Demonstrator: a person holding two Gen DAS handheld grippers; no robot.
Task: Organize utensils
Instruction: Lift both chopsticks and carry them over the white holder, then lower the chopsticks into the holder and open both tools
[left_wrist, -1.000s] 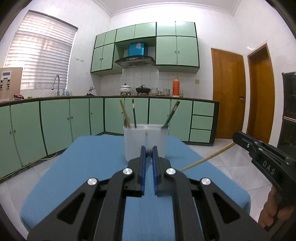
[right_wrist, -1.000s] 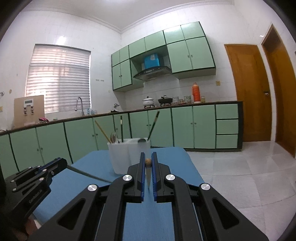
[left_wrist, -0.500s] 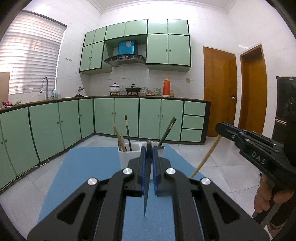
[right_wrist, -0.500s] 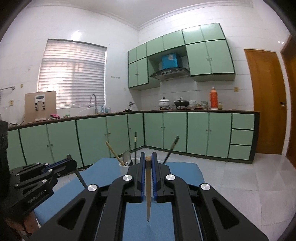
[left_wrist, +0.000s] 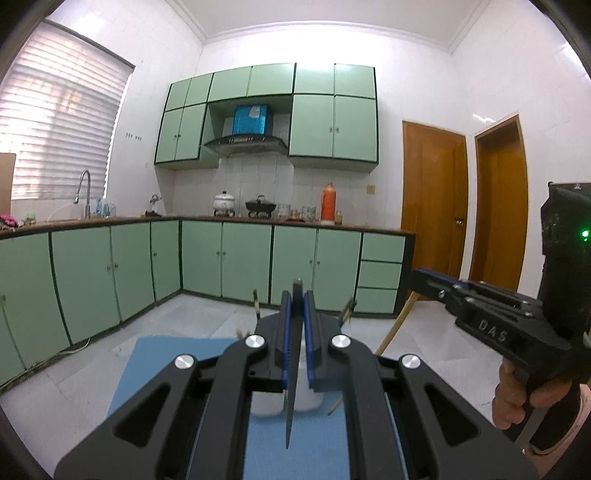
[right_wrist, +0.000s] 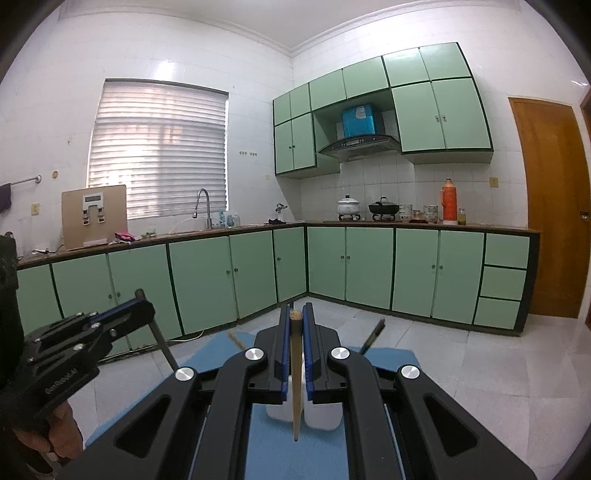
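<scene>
My left gripper (left_wrist: 297, 295) is shut on a dark chopstick (left_wrist: 290, 406) that hangs point down between the blue pads. Below and behind it stands the white utensil holder (left_wrist: 271, 404) on the blue table (left_wrist: 155, 365), mostly hidden by the fingers. My right gripper (right_wrist: 296, 310) is shut on a pale wooden chopstick (right_wrist: 295, 387), also hanging point down above the holder (right_wrist: 321, 415). Each view shows the other gripper at the side: the right gripper (left_wrist: 417, 277) with its wooden chopstick (left_wrist: 393, 330), the left gripper (right_wrist: 146, 304) with its dark chopstick (right_wrist: 162, 341). Other sticks (right_wrist: 373, 334) lean out of the holder.
A person's hand (left_wrist: 515, 391) grips the right handle. Green kitchen cabinets (left_wrist: 236, 262) run along the far walls, with pots and a red flask (left_wrist: 328, 203) on the counter. Tiled floor (right_wrist: 461, 369) surrounds the table. Two wooden doors (left_wrist: 432, 218) stand at the right.
Both grippers have risen with their chopsticks, which now hang nearly straight down. The holder and table have sunk lower in both views, largely behind the fingers.
</scene>
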